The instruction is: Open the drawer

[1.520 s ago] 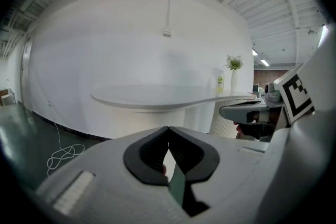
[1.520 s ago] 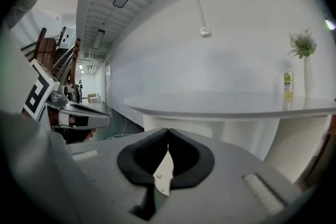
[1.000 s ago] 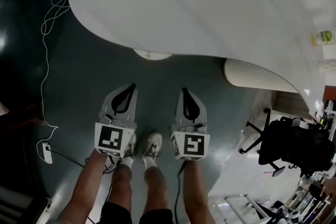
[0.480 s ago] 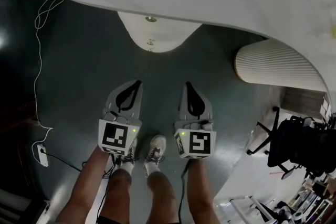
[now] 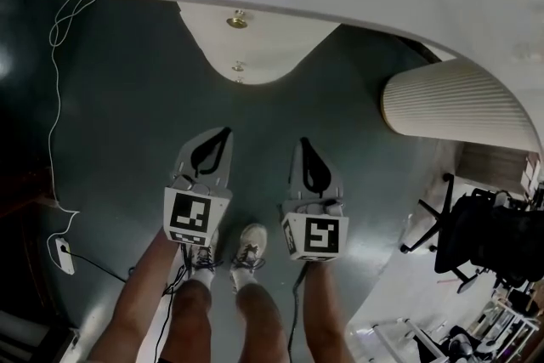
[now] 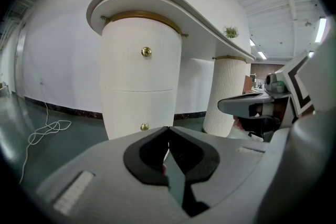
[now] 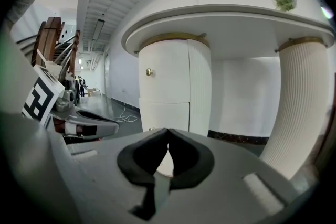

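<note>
I am holding the left tongs [image 6: 168, 127] and the right tongs [image 7: 168, 129] side by side above the floor [image 5: 127, 123]. Both are pressed together with nothing between them, well apart from the white pedestal [image 6: 140, 86] under the table [image 6: 173, 0]. The upper drawer [image 6: 126, 60] and lower drawer [image 6: 157, 107] are sitting shut, one above the other in that pedestal. Each is carrying a small brass knob, the upper knob [image 6: 146, 51] and the lower knob [image 6: 144, 126].

I am weighing what could go wrong:
- Arriving with the tongs together would only bump a knob, so one pair needs opening first.
- A round, shiny knob could slip out during the pull.
- The table's overhang could catch a marker cube [image 5: 190, 215].
- The task is not saying which drawer.
</note>
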A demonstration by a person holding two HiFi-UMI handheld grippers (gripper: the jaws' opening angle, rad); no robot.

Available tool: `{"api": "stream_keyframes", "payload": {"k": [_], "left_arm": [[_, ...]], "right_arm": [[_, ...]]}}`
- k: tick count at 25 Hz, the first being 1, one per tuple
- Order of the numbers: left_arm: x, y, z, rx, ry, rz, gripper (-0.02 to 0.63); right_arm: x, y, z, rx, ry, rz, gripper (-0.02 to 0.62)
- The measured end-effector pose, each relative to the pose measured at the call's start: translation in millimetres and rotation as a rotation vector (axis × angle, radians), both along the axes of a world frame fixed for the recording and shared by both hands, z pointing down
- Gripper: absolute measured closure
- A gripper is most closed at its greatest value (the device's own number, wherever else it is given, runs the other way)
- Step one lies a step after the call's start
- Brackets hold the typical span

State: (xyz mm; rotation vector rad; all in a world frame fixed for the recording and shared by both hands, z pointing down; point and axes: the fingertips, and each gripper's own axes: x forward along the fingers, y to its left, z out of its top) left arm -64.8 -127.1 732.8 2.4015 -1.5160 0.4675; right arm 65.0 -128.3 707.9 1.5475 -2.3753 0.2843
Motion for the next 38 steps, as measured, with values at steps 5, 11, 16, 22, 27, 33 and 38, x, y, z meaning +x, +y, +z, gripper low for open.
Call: {"api": "stream_keyframes", "payload": {"k": [5, 11, 16, 22, 27, 33, 38], "left_arm": [[2.0, -24.9, 4.1, -0.013, -0.004, -0.016, 0.595], [-0.5, -61.9, 18.3, -0.064, 0.02, -0.053, 0.526], [-3.8, -89.4, 40.4, -0.118, 0.024, -0.068, 0.453], [-6.5, -112.2, 62.3, -0.15, 0.006, -0.083, 0.41], [-7.1, -122.9, 72.5, -0.156, 0.007, -0.1, 0.408], [-7.5, -130.7, 82.2, -0.156, -0.011, -0.11, 0.416], [-6.8, -134.3, 86.9, -0.16, -0.038, -0.11, 0.476]], "right_arm": [[5.0, -10.8, -1.9, -0.005, -0.008, 0.009, 0.592], [9.3, -29.9, -2.1, 0.0, -0.016, 0.018, 0.592], [13.3, -47.2, -1.6, 0.017, -0.015, 0.03, 0.592], [21.6, -62.6, -4.2, 0.051, -0.009, 0.041, 0.592], [24.6, -65.6, -3.4, 0.066, 0.011, 0.037, 0.592], [32.1, -67.9, 4.2, 0.056, 0.026, 0.051, 0.592], [34.8, -71.1, 3.7, 0.061, 0.028, 0.045, 0.592]]}}
